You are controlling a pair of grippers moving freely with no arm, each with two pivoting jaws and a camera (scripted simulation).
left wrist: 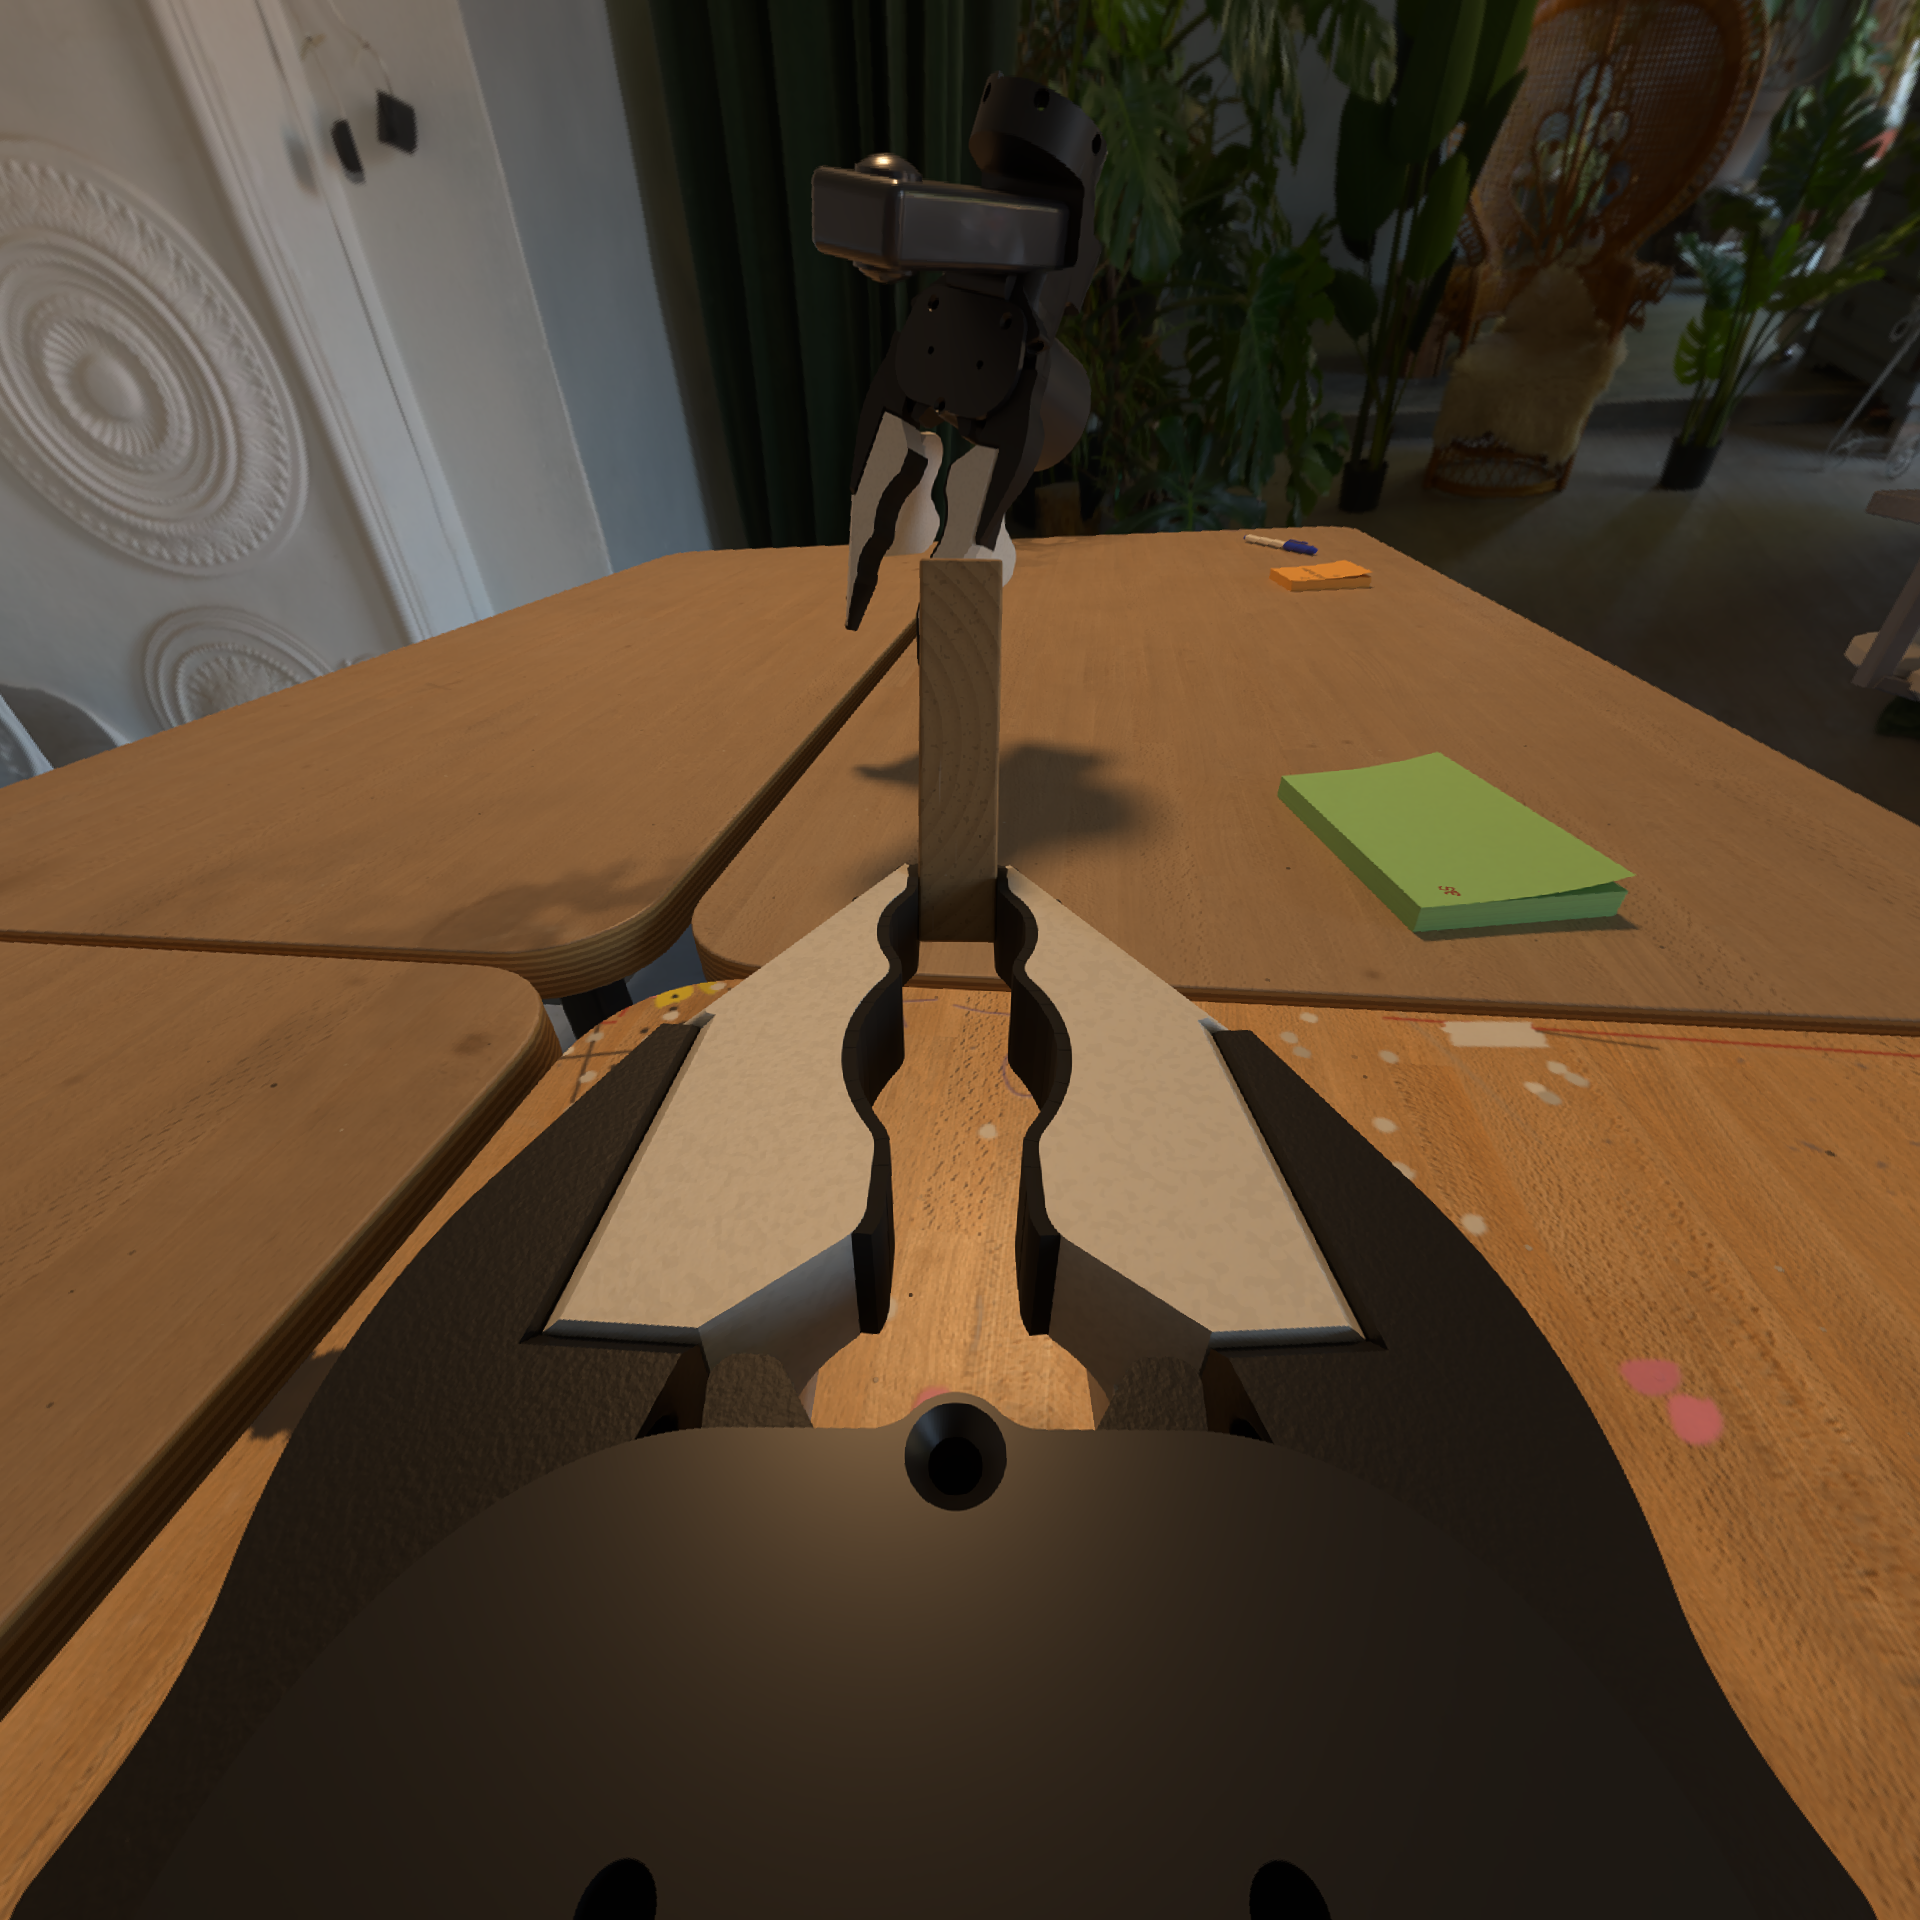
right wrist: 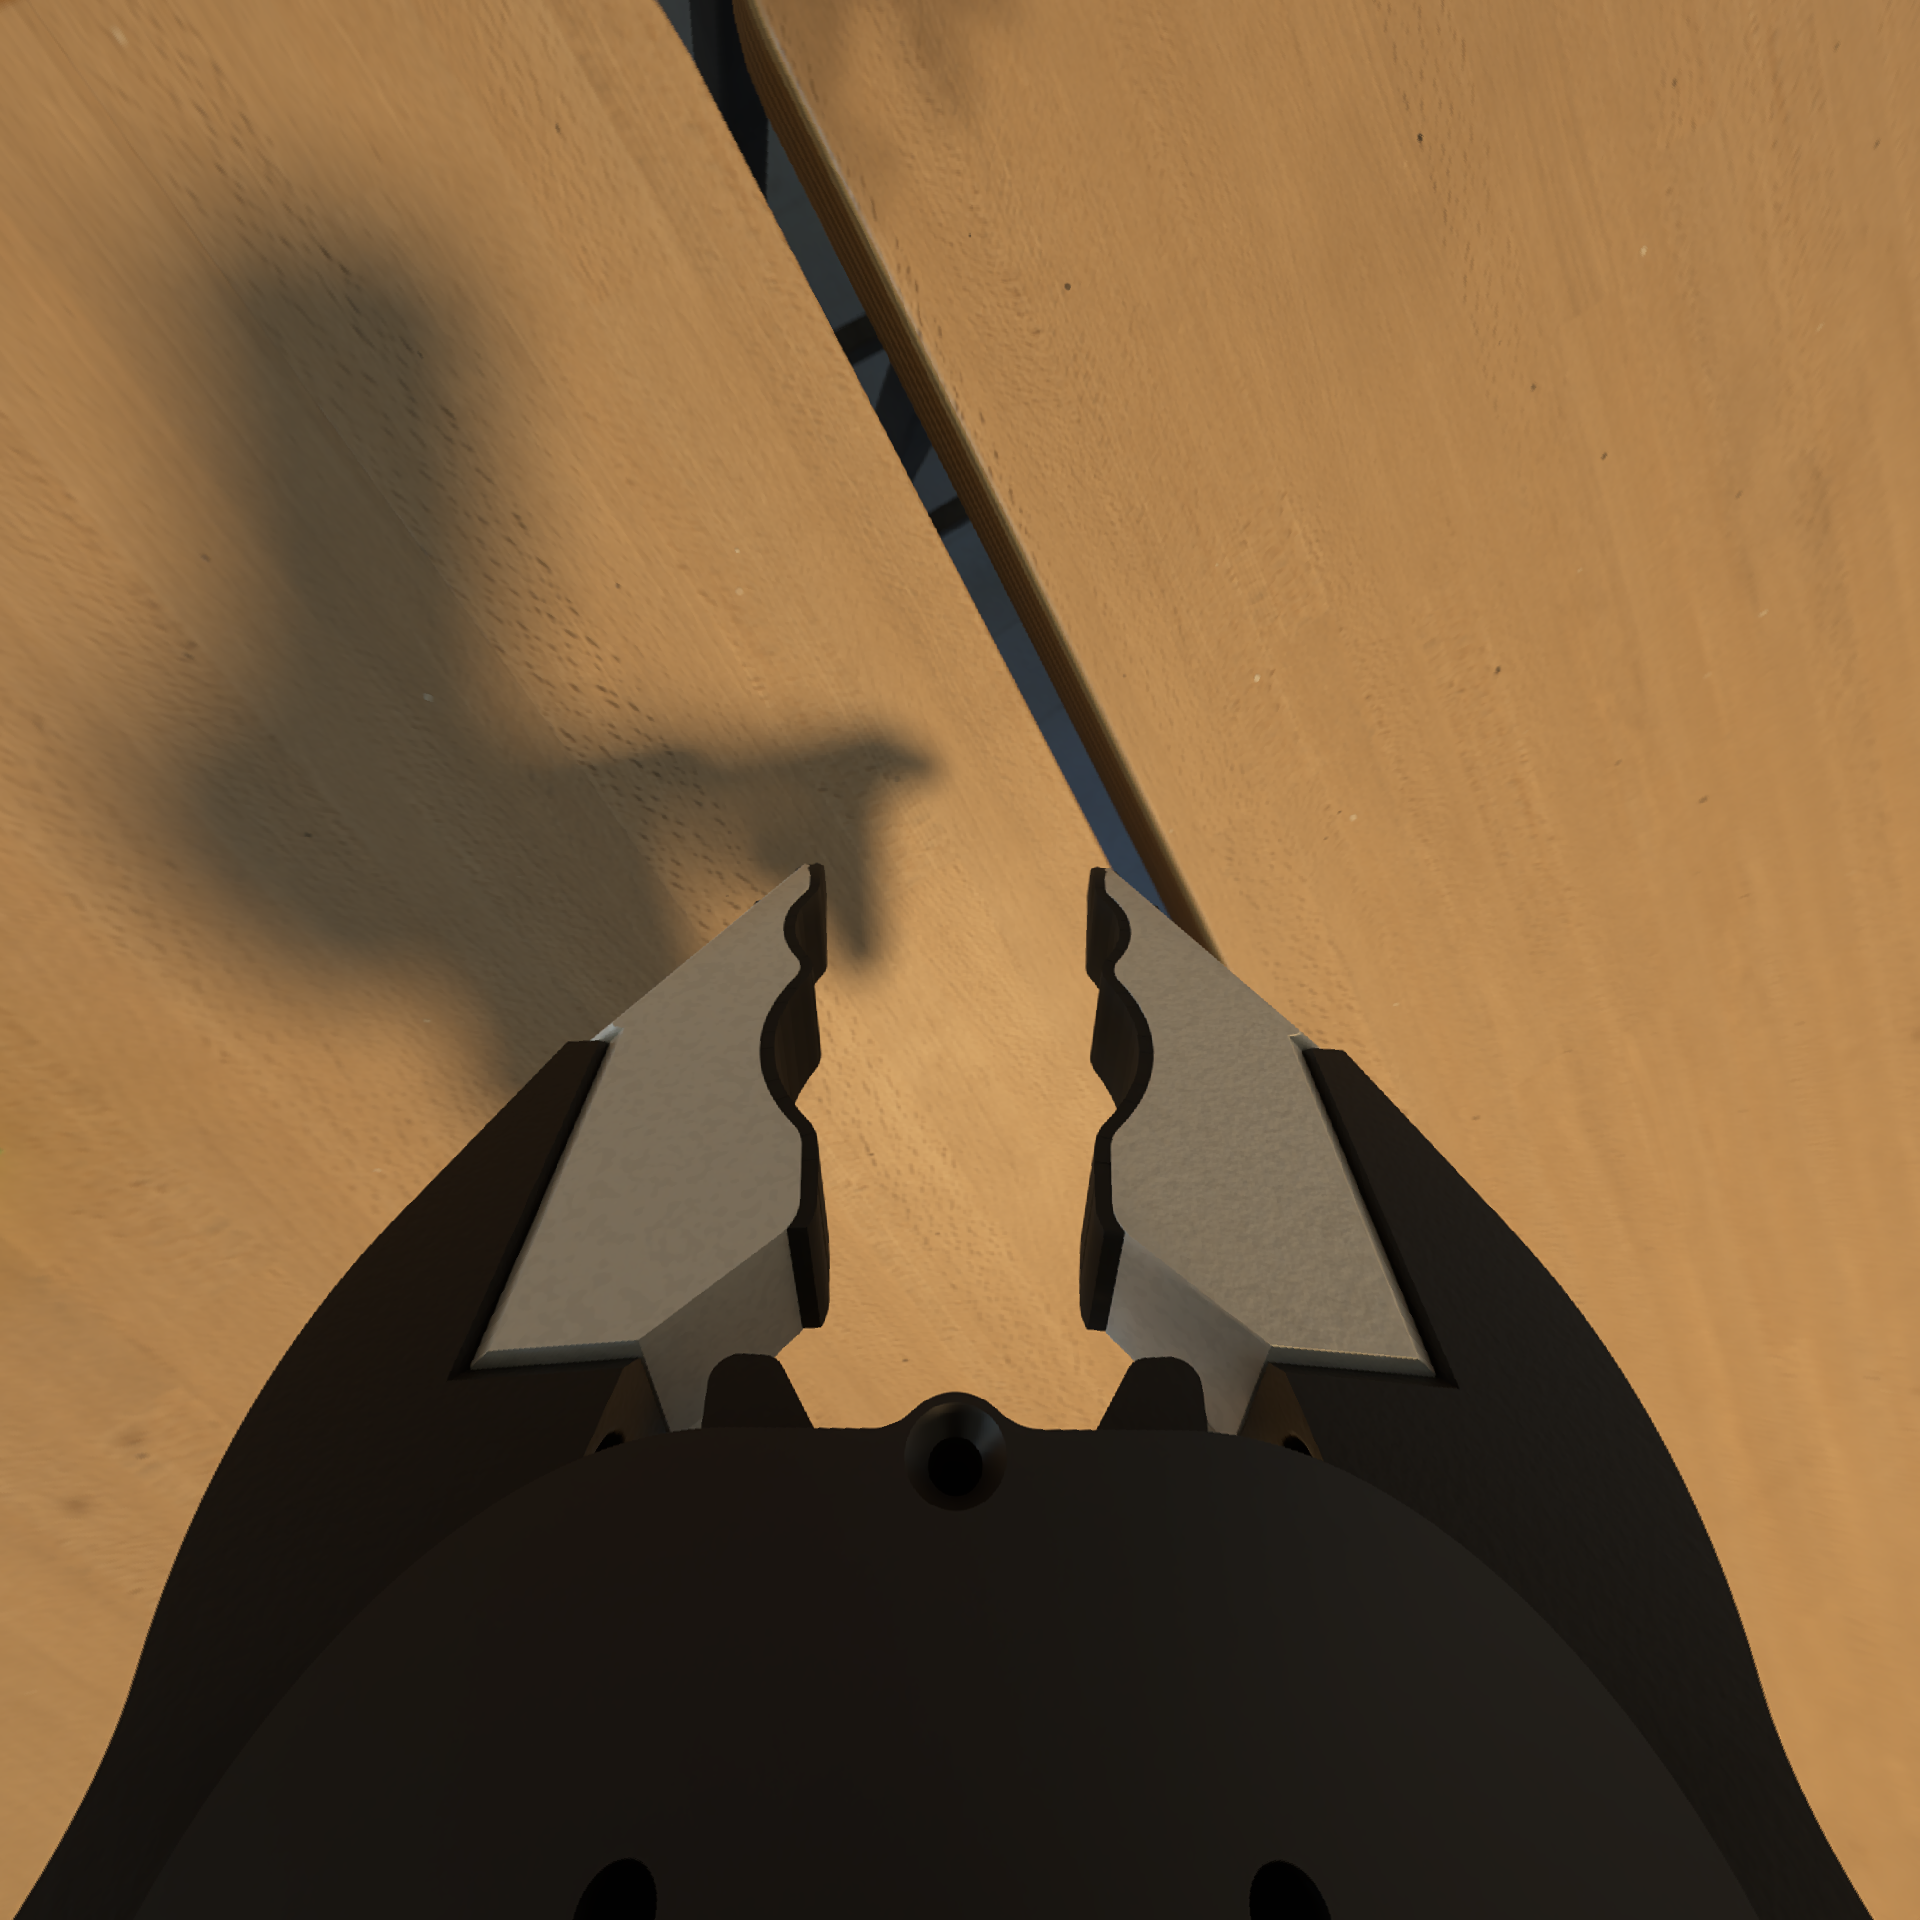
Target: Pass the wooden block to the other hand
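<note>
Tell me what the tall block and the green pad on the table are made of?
The wooden block looks like pale, unvarnished wood: curved grain lines and tiny specks show on its matte face. The green pad looks like a stack of paper: thin layered edges, with the top sheet lifting slightly at one corner. The table seems to be wood too.

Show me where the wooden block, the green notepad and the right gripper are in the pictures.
wooden block (left wrist: 960, 727): left wrist view, middle of its front face.
green notepad (left wrist: 1449, 836): left wrist view, middle of its top sheet.
right gripper (right wrist: 954, 894): right wrist view, gap midway between its open fingertips.
</note>
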